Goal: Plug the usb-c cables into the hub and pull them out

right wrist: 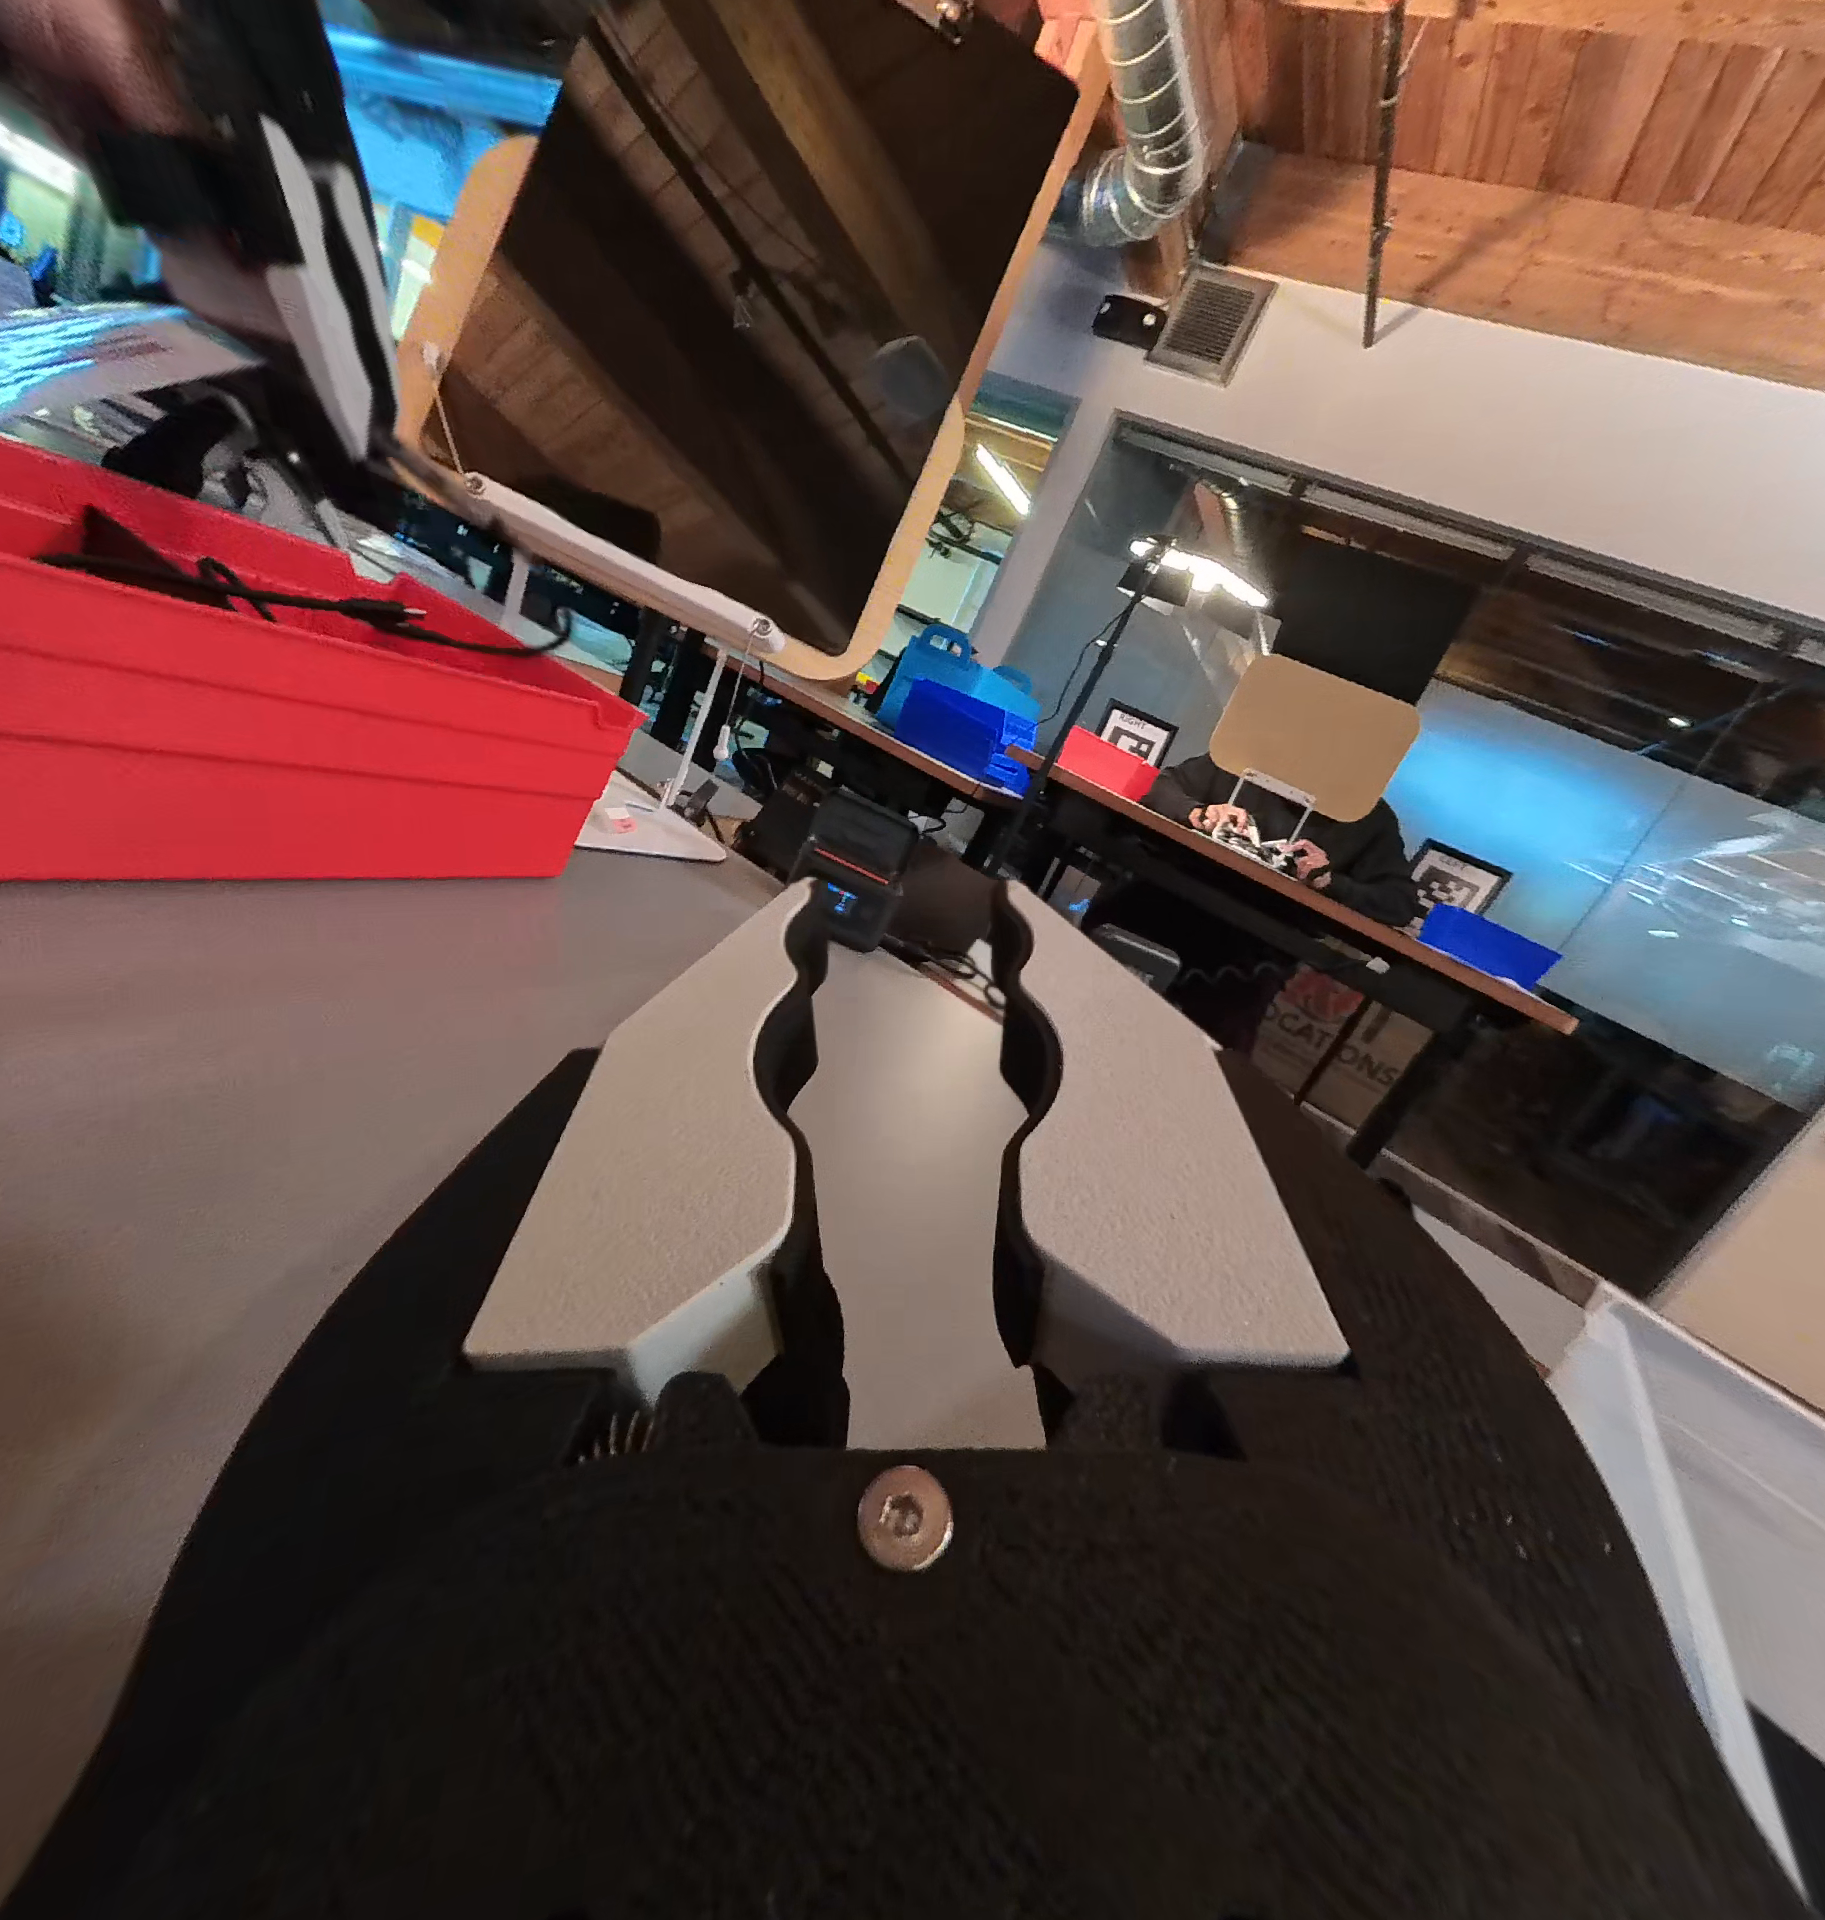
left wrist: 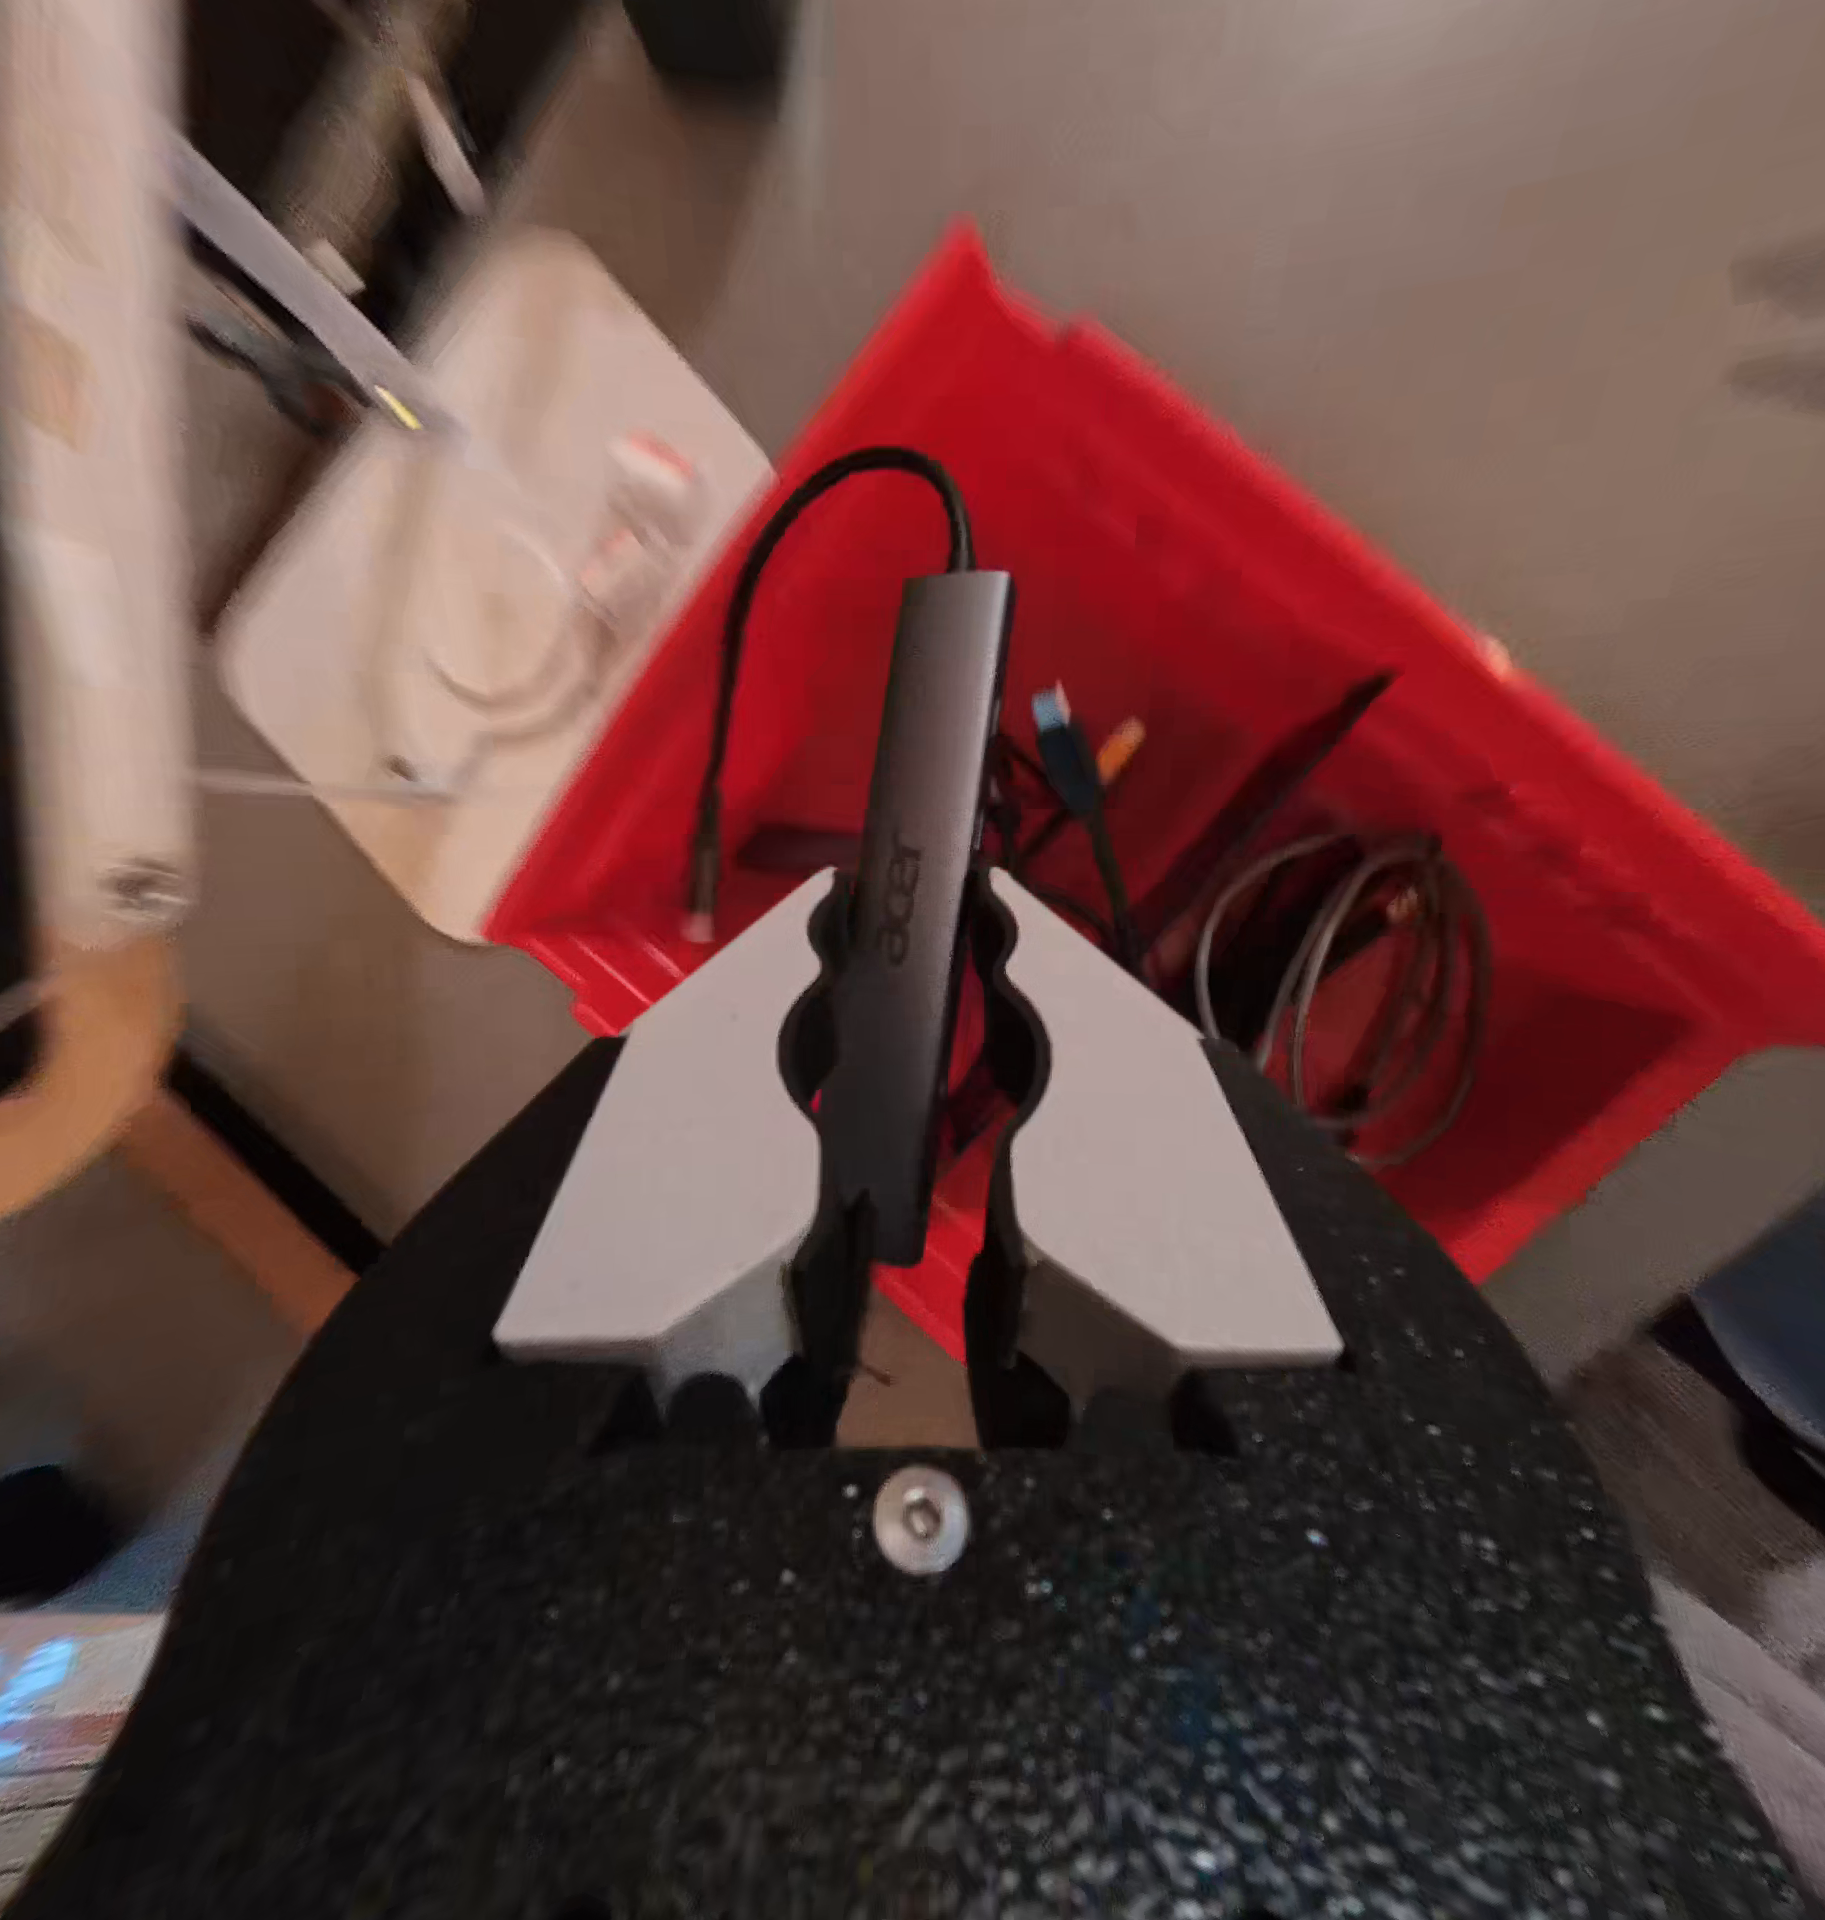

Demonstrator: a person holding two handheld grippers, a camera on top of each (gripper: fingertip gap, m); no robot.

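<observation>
A grey bench (right wrist: pixel 212 1039) carries the work, and the red bin (right wrist: pixel 264 748) on it serves as the landmark. Seen from the right wrist view, the room beyond the bin is a workshop: a wooden plank ceiling with a silver flexible duct (right wrist: pixel 1147 114), a wall vent (right wrist: pixel 1209 317), glass partitions, and further benches holding blue bins (right wrist: pixel 960 707). A person (right wrist: pixel 1292 831) sits at one of those benches, well beyond the bin, working with both hands. A dark panel with a pale wood edge (right wrist: pixel 742 343) rises just behind the bin.

The left gripper (left wrist: pixel 903 904) hangs over the bin with its fingers clamped on the hub (left wrist: pixel 929 831), a slim dark-grey bar standing lengthwise between them. The hub carries a brand mark on its face, and its own short black lead (left wrist: pixel 783 582) loops up and over, its plug hanging free above the bin. Inside the bin lie loose cables: one with a blue plug (left wrist: pixel 1053 717), one with an orange plug (left wrist: pixel 1121 748), and a coiled dark cable (left wrist: pixel 1344 997). Just beside the bin sits a white box (left wrist: pixel 492 582), blurred, possibly holding a pale coiled cable.

The right gripper (right wrist: pixel 903 914) sits low over the bench beside the bin, its fingers apart with nothing between them. Some signs and printed marker cards stand in the background.
</observation>
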